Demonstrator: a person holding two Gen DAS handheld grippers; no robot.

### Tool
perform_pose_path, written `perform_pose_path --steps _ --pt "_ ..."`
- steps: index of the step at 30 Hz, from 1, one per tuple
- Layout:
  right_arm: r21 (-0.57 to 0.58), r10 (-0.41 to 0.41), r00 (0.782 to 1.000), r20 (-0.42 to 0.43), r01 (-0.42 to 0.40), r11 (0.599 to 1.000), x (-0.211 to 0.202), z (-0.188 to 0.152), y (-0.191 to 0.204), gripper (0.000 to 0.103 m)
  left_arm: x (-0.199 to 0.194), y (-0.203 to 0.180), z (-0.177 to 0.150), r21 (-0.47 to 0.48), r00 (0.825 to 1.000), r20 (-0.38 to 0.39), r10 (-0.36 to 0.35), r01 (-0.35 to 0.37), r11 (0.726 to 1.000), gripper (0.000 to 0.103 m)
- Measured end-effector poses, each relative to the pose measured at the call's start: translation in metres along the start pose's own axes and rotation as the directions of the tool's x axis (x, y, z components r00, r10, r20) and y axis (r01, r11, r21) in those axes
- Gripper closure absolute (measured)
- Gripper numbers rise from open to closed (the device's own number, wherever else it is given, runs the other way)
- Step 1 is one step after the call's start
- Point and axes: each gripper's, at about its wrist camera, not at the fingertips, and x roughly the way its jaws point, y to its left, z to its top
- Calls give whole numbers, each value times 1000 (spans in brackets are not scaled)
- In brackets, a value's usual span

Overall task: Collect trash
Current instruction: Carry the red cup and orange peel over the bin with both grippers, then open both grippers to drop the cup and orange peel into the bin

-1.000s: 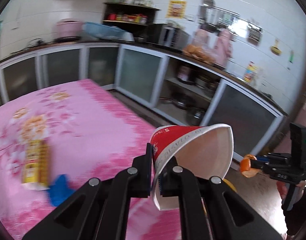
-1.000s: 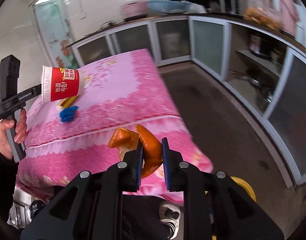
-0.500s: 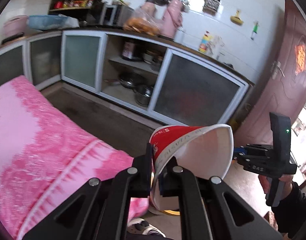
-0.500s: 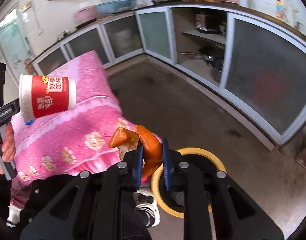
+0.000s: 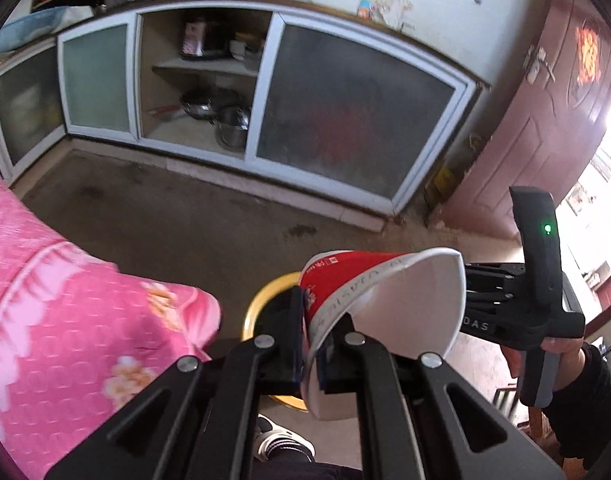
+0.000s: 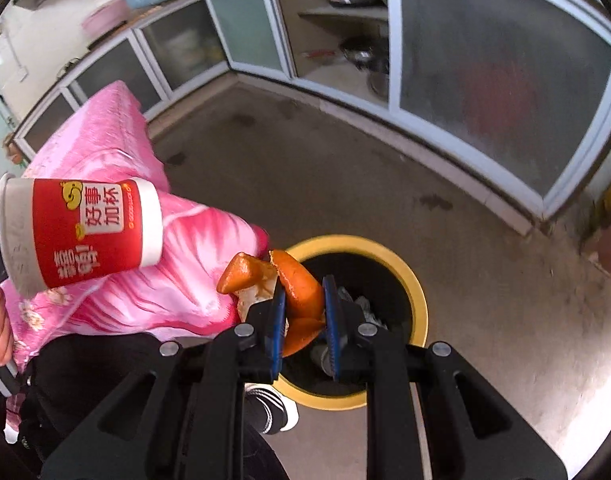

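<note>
Left gripper [image 5: 311, 344] pinches paper cup [image 5: 385, 304] rim: light, crushable. Right gripper [image 6: 303, 312] clamps orange peel [image 6: 297, 288], limp, above bin [image 6: 419, 292], lower centre.

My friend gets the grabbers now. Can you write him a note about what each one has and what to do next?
Left gripper: shut on the rim of the red paper cup, which is held on its side.
Right gripper: shut on the orange peel, which sits in front of the mouth of the yellow-rimmed trash bin on the floor.
Done: both pieces are picked up and carried beside the pink-covered table.
Left: drop the peel in the bin, probably first, then the cup. The bin already holds some trash.
</note>
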Motion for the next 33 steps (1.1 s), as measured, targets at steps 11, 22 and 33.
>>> perform_pose_path --steps 11,22,33 --pt "84 -26 993 -112 36 996 44 -14 -31 86 78 -11 -6 14 992 -127 7 -5 1000 98" --pt "145 -34 979 -200 64 987 79 -23 -53 81 140 -12 -15 -29 971 -239 12 -19 999 86" --pt "173 -38 976 -214 76 982 75 -25 -66 50 129 2 -15 -124 979 -205 5 -31 992 40"
